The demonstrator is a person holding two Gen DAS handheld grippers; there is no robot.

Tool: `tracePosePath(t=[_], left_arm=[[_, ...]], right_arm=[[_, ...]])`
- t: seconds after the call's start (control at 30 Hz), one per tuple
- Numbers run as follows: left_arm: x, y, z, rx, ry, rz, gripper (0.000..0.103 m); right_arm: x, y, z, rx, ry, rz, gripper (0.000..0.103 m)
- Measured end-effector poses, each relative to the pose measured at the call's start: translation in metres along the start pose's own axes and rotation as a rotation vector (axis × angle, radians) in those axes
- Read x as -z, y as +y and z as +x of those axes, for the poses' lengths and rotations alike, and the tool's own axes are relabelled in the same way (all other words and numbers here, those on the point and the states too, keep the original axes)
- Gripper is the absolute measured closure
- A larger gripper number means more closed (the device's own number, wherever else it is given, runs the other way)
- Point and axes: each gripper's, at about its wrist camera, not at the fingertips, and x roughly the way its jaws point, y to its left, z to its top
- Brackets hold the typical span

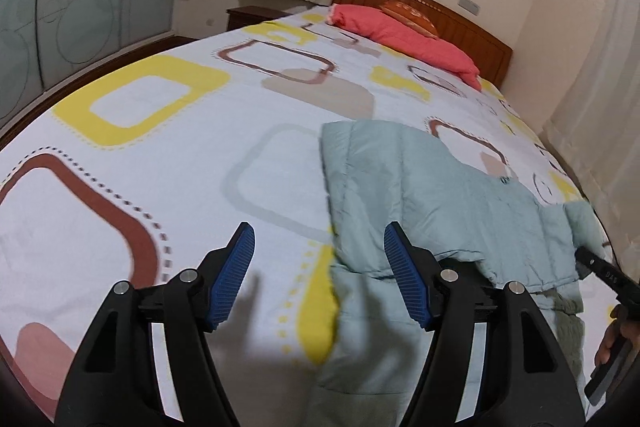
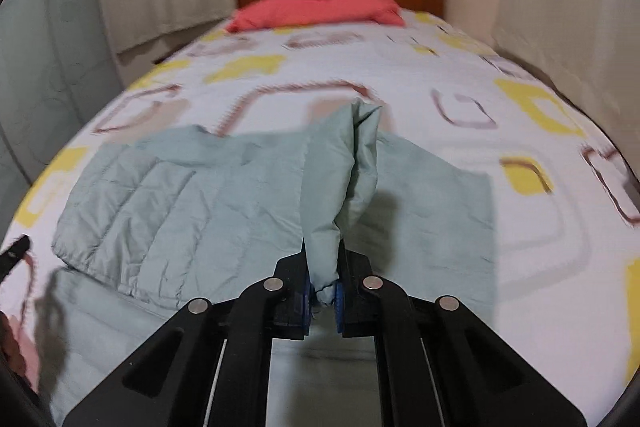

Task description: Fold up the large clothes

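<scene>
Bed (image 2: 440, 99): right tool (image 2: 322, 291) pinches jacket (image 2: 200, 203), angled down.

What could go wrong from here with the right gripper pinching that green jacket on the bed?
1. The right gripper is shut on only a small bunch of the jacket, so the slick fabric might slip out when lifted.
2. The left gripper is open with nothing between its fingers, so the rest of the jacket lies free and could drag or bunch across the bedsheet, spoiling the fold.
</scene>
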Motion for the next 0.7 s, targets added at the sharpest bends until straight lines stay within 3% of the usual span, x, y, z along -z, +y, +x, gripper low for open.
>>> tracePosePath(t=[0.17, 0.33, 0.43, 0.57, 0.7], left_arm=[[0.005, -0.024, 0.009, 0.013, 0.019, 0.052, 0.036], [0.01, -0.043, 0.019, 0.019, 0.045, 0.107, 0.036], [0.009, -0.049, 0.025, 0.018, 0.052, 0.133, 0.036], [0.001, -0.055, 0.032, 0.028, 0.055, 0.124, 0.036], [-0.01, -0.069, 0.046, 0.053, 0.062, 0.115, 0.036]], right_arm=[[0.015, -0.049, 0.027, 0.027, 0.087, 0.066, 0.095], [0.026, -0.058, 0.049, -0.02, 0.156, 0.123, 0.09], [0.023, -0.059, 0.035, -0.004, 0.125, 0.159, 0.083], [0.013, -0.059, 0.009, 0.008, 0.015, 0.178, 0.049], [-0.005, -0.04, 0.017, -0.019, 0.011, 0.142, 0.048]])
